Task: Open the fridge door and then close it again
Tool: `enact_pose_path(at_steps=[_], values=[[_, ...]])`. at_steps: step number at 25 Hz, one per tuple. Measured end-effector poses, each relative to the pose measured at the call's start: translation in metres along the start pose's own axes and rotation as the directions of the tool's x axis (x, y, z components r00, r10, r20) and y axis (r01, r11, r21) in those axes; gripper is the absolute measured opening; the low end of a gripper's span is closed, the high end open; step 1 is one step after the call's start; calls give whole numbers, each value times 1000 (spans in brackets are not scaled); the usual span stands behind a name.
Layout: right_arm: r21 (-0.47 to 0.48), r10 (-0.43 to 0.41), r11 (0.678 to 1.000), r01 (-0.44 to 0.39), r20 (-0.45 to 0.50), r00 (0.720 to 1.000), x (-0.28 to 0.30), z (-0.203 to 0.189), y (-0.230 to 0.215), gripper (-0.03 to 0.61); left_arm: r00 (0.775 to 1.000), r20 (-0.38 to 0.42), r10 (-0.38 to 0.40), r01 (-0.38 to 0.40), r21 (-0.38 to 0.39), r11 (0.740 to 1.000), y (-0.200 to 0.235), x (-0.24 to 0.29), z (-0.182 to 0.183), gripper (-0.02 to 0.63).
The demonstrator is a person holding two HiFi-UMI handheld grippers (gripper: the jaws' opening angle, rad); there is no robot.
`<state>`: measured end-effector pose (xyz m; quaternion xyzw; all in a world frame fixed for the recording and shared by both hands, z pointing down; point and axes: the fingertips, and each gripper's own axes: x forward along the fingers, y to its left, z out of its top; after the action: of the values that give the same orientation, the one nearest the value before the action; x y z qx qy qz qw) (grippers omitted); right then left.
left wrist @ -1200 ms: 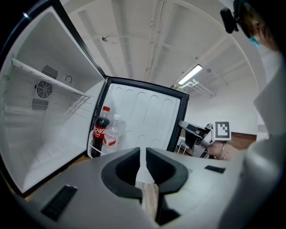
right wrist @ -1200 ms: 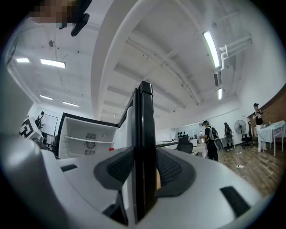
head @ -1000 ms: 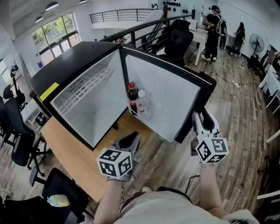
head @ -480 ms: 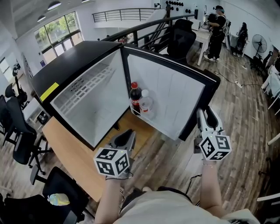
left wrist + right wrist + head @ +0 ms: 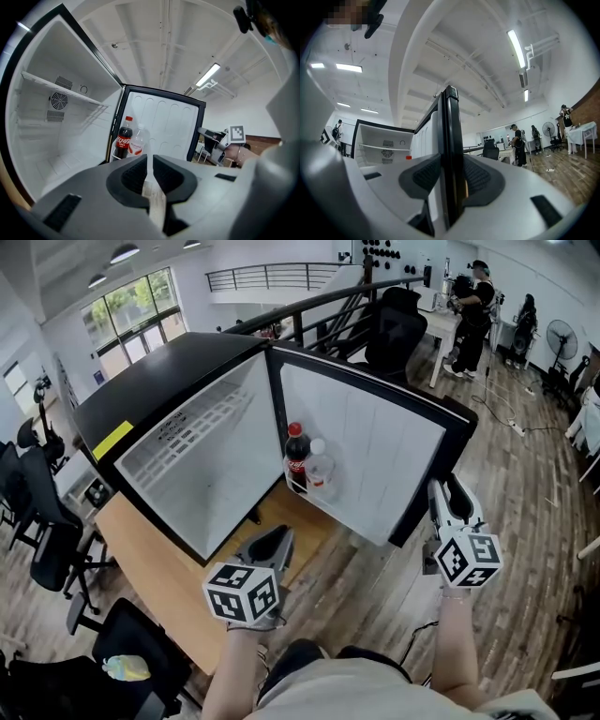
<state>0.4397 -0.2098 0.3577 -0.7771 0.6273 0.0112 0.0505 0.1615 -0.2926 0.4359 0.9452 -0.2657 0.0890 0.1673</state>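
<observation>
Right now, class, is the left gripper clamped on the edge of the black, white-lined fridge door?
No: the left gripper holds nothing; the right gripper clamps the black, white-lined fridge door at its edge.

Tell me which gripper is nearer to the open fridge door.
Right. The right gripper is clamped on the fridge door at its outer edge. The left gripper hangs clear of it, in front of the open fridge compartment, jaws slightly apart with nothing between them.

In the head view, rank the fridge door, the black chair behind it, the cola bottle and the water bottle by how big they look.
Largest: door.
Next: chair, though farther from the camera.
Smallest: cola bottle and water bottle, about alike, so unranked; cola looks slightly taller.
</observation>
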Motion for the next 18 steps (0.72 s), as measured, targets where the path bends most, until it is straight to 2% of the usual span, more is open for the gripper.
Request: enact_pose_path(at_steps=[12, 18], values=[[-72, 32, 997, -34, -33, 999, -8, -1, 12, 132, 999, 33, -29, 30, -34, 999, -11, -10, 2, 38], [-80, 53, 995, -56, -30, 998, -21, -2, 28, 126, 999, 9, -41, 41, -25, 999, -16, -17, -2, 38]])
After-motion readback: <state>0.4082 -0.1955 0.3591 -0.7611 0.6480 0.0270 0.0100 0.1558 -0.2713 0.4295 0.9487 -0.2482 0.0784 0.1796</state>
